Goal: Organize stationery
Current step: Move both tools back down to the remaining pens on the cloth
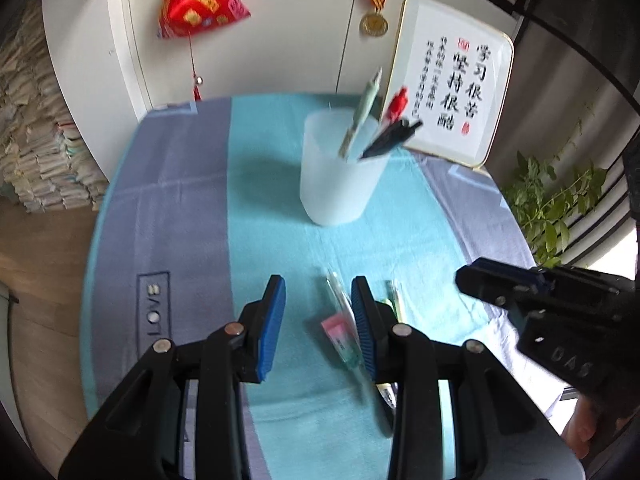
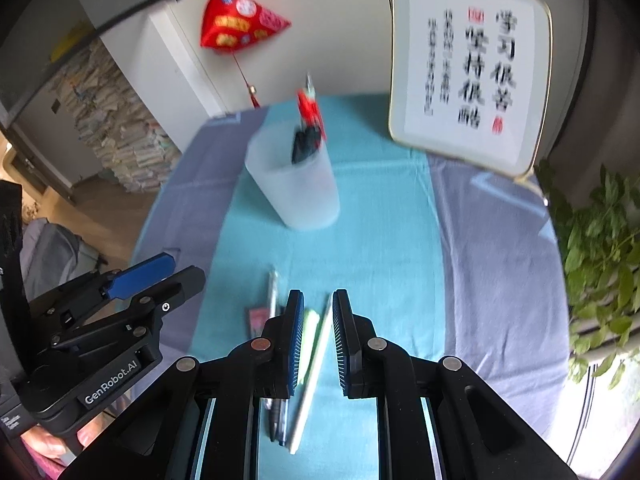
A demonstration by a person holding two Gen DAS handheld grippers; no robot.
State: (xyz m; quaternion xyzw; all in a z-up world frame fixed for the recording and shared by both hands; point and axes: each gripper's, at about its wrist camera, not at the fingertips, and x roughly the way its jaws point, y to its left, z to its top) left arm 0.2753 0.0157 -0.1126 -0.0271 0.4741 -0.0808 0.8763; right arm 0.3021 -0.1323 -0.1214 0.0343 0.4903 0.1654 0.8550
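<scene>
A frosted white cup stands mid-table and holds a green, a red and a black pen; it also shows in the right wrist view. Loose pens lie on the teal cloth near me: a clear pen with a pink-green end and a green-white pen beside dark pens. My left gripper is open above the clear pen, which lies by its right finger. My right gripper is open, narrowly, over the green-white pen, empty.
A framed calligraphy board leans at the back right behind the cup. A potted plant stands off the table's right edge. A red ornament and a medal hang on the wall. Stacked papers stand at the left.
</scene>
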